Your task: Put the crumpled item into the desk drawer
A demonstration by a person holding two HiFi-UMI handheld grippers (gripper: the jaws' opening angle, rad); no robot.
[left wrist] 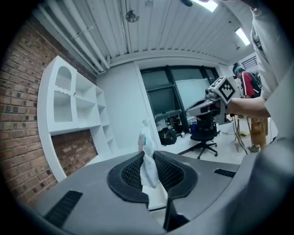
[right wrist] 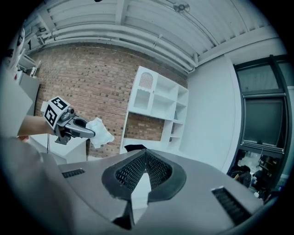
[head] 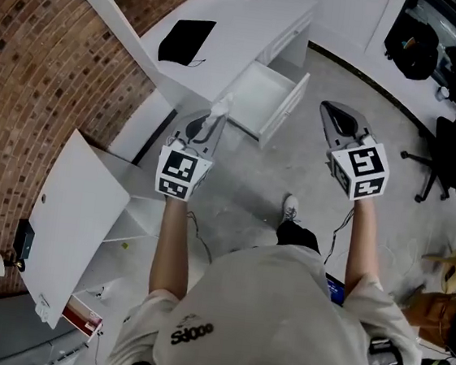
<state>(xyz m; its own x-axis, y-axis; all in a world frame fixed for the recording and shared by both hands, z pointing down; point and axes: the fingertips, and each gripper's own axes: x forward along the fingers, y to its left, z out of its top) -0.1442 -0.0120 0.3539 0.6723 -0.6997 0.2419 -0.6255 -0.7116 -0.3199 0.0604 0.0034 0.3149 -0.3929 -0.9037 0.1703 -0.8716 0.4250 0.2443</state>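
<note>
Near boxy white drawer, left gripper jaws pinch crumpled tissue, right gripper closed.

Drawer open, access from above free; desk behind, white panel left.

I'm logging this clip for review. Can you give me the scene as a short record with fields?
left gripper: jaws shut on crumpled white item
right gripper: jaws together, empty
desk drawer: open, nothing visible inside
task state: crumpled white item held near desk drawer, not yet inside
desk: black object lying on top
</note>
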